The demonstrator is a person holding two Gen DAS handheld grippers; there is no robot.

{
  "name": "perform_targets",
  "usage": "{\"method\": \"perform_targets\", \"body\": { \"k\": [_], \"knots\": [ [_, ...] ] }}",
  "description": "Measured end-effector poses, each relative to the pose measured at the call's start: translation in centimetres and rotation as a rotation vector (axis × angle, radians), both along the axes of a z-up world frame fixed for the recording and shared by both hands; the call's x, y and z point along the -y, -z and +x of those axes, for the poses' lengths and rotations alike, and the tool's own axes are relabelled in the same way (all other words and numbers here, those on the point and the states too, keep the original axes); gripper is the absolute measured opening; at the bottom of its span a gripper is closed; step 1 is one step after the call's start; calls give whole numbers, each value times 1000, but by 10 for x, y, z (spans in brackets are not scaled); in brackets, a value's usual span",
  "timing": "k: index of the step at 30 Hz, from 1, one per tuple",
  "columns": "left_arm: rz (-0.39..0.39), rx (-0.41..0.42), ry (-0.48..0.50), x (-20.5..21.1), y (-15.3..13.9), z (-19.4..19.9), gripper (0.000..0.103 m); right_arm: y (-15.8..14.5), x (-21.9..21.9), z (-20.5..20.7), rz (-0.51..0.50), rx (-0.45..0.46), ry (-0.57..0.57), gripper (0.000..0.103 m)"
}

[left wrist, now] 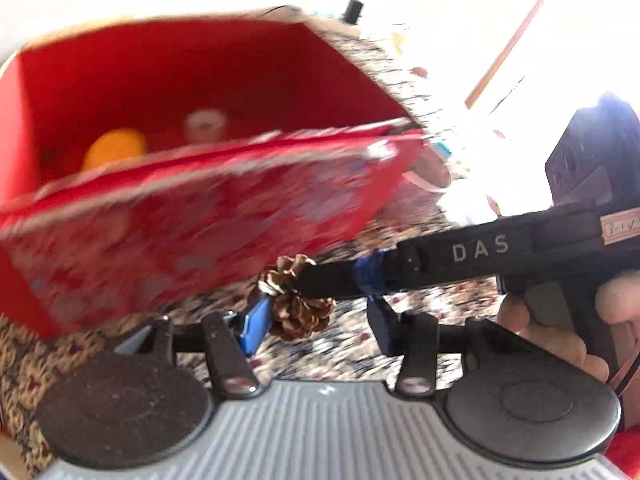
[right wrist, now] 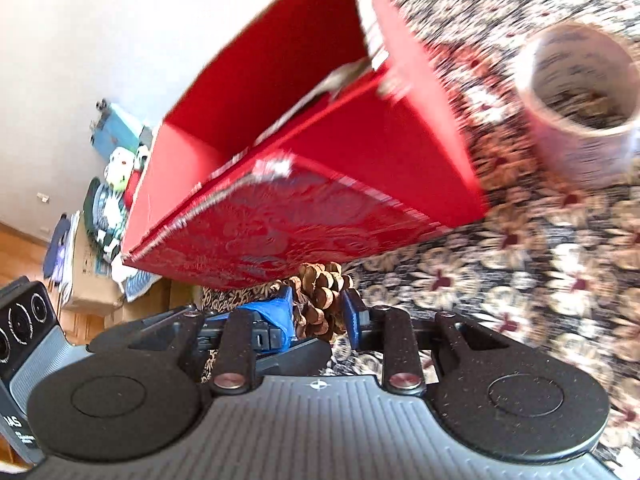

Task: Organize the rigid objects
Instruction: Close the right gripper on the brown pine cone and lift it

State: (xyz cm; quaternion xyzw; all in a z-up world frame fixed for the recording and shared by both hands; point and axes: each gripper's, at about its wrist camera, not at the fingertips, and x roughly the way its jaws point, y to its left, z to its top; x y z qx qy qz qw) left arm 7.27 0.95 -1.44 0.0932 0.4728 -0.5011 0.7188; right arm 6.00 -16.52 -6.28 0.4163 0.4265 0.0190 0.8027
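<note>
My right tool (right wrist: 318,312) is closed on a brown pine cone (right wrist: 320,300), its two blue fingers (right wrist: 352,312) pressed against the cone's sides. In the left wrist view that same tool (left wrist: 296,280) reaches in from the right, marked "DAS", with the pine cone (left wrist: 294,304) at its tip and my hand (left wrist: 560,328) on its grip.

My left tool (left wrist: 316,328) is wide apart and has hold of nothing; its left blue finger (left wrist: 252,328) sits just beside the cone, perhaps touching it, I cannot tell which.

The cone hangs just in front of and below the near wall of an open red box (left wrist: 160,240), which has a patterned red outside and a plain red inside. Inside the box lie an orange object (left wrist: 116,148) and a pale round one (left wrist: 206,124), both blurred. A white mug (right wrist: 580,96) stands on the floral-patterned surface (right wrist: 520,280) to the right of the box, near it.
</note>
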Motion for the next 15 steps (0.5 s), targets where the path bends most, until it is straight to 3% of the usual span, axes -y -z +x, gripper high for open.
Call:
{"method": "perform_targets", "body": {
  "k": [9,15],
  "knots": [
    [-154,65,153,38,-59,-22,47,-59,30,-46,-84,106,142,9],
    [-244,161,160,50,-101,-8,47,-98,37,-31,-185,231,142,9]
  ]
}}
